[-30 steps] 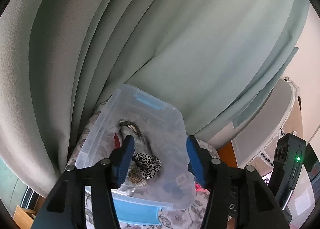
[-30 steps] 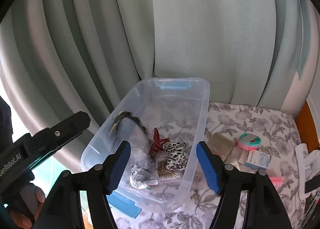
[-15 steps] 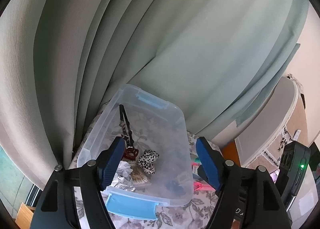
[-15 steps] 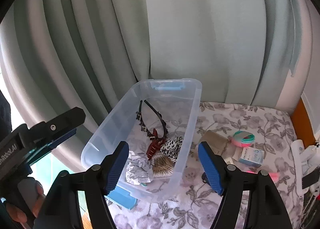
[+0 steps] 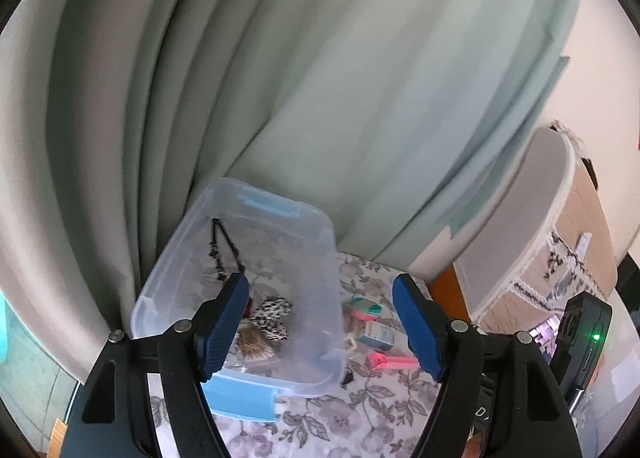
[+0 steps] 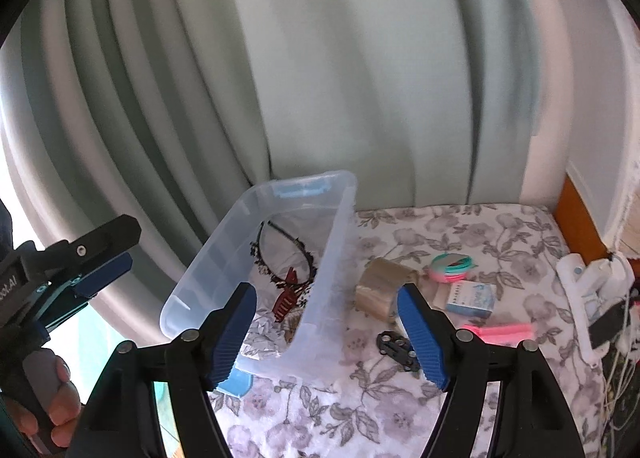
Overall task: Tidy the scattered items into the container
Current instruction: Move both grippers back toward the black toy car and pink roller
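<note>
A clear plastic bin [image 5: 320,242] [image 6: 332,226] with blue latches stands on the floral cloth by the curtain. It holds a black headband [image 6: 280,254] [image 5: 224,246], a red claw clip [image 6: 288,294], a leopard scrunchie [image 5: 272,314] and a comb [image 5: 254,346]. On the cloth to its right lie a tape roll [image 6: 380,286], coloured hair ties [image 6: 452,266] [image 5: 364,306], a small box [image 6: 472,298] [image 5: 376,334], a pink clip [image 6: 500,332] [image 5: 390,362] and a black clip [image 6: 396,346]. My left gripper [image 5: 320,326] is open and empty above the bin's near right side. My right gripper [image 6: 328,334] is open and empty above the bin's right wall.
A grey-green curtain [image 6: 320,78] hangs right behind the bin. White items and cables [image 6: 592,290] lie at the cloth's right edge, by an orange wooden edge [image 6: 576,218]. A covered piece of furniture [image 5: 532,238] stands to the right. The left gripper shows in the right wrist view [image 6: 96,258].
The headband dropped from my left gripper into the bin and now lies still. Both grippers have pulled back and shifted right, bringing the scattered items into view.
</note>
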